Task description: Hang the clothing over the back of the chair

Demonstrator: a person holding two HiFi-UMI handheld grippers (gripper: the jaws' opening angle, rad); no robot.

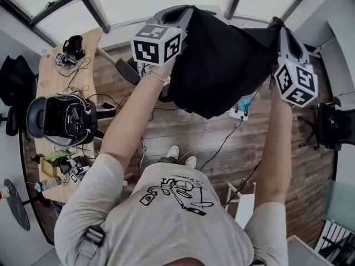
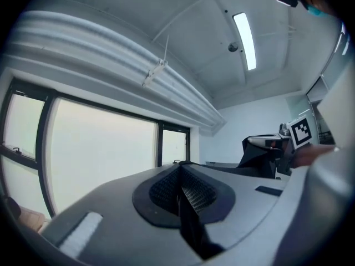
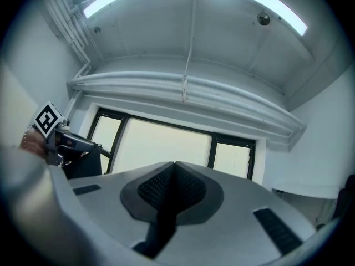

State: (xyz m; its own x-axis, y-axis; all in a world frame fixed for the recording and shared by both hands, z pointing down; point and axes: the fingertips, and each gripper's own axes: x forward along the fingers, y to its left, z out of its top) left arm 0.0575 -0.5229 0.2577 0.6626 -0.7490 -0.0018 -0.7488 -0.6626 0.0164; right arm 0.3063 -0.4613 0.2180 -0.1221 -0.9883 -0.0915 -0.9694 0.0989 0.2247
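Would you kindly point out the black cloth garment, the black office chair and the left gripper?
black cloth garment [image 1: 222, 65]: head view, hanging middle.
black office chair [image 1: 55, 121]: head view, seat.
left gripper [image 1: 187, 11]: head view, between its tips.

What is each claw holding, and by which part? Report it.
Both hold the black garment: the left claw pinches one end of its upper edge, the right claw the other end.

The clothing [image 1: 222, 65] is a plain black piece of fabric, held off the floor and spread out as a sheet. One upper corner is clamped in the closed jaws of the left gripper [image 1: 186, 13], the other in the closed jaws of the right gripper [image 1: 275, 25]. The lower edge hangs free in a rounded curve. A black chair [image 1: 58, 119] stands at the left, well apart from the clothing.
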